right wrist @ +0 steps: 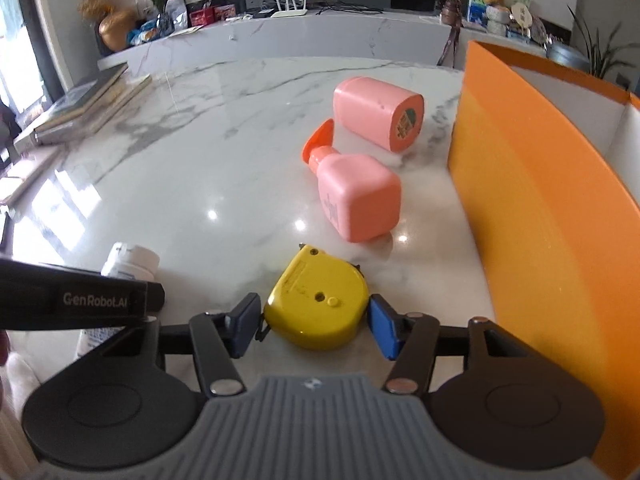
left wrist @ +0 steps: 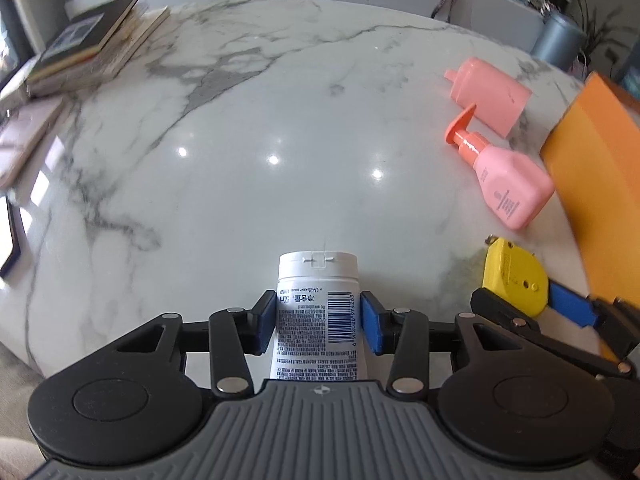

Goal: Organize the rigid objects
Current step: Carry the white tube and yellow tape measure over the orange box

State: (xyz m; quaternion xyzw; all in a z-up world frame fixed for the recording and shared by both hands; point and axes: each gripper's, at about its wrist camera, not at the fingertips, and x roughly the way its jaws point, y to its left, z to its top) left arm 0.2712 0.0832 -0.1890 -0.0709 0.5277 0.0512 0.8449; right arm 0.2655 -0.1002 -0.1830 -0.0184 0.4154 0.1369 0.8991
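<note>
My left gripper (left wrist: 318, 320) is shut on a white tube (left wrist: 316, 320) with a white cap, held just over the marble table (left wrist: 248, 160). My right gripper (right wrist: 316, 324) is shut on a yellow tape measure (right wrist: 320, 304); it also shows in the left wrist view (left wrist: 514, 280). Two pink bottles lie on their sides: one with an orange pump (right wrist: 356, 196) (left wrist: 504, 176) and a capless one (right wrist: 380, 116) (left wrist: 488, 94) behind it. An open orange box (right wrist: 520, 200) (left wrist: 596, 184) stands at the right. The white tube also shows in the right wrist view (right wrist: 130, 262).
A stack of books (left wrist: 88, 48) (right wrist: 88, 100) lies at the table's far left, with a pale flat object (left wrist: 28, 136) beside it. A grey-blue cylinder (left wrist: 558, 42) stands beyond the far right. A marble shelf (right wrist: 280, 36) with clutter runs behind the table.
</note>
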